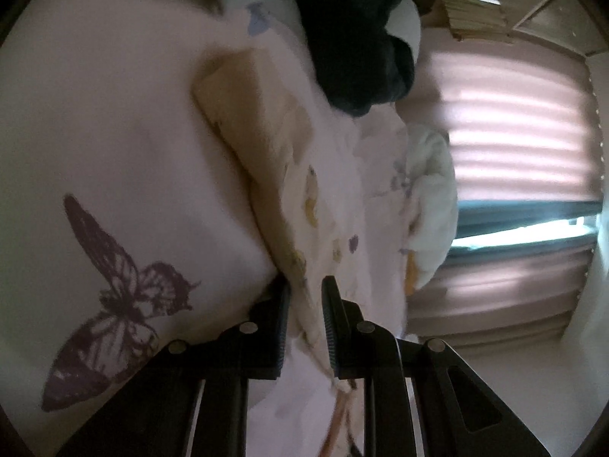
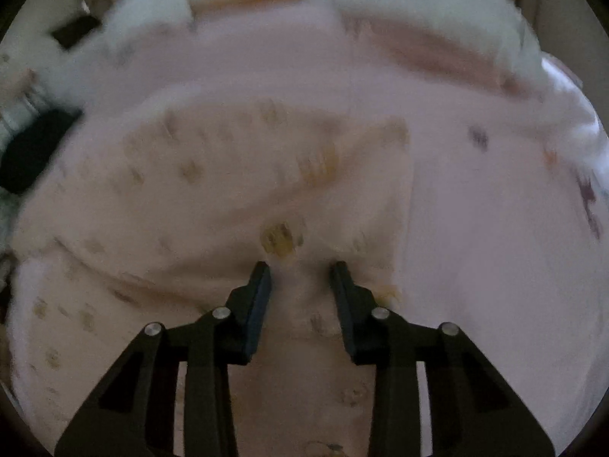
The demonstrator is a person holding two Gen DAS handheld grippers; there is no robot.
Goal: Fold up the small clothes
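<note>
Both-handed, left gripper (image 1: 306, 285) and right gripper (image 2: 300, 266) each pinching the printed garment (image 2: 236, 160)

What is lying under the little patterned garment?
The patterned garment lies on a pink bedsheet printed with a butterfly. Whatever sits directly beneath the cloth is covered and cannot be seen.

One printed garment (image 1: 266, 152), one dark garment (image 1: 357, 45), one butterfly print (image 1: 114, 304), two tongs (image 1: 304, 285)

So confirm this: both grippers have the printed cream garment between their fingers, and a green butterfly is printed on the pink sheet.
One thing is wrong: the butterfly on the pink sheet is dark purple, not green, as the left wrist view shows. The printed cream garment does run between the fingers of the left gripper and right gripper.
</note>
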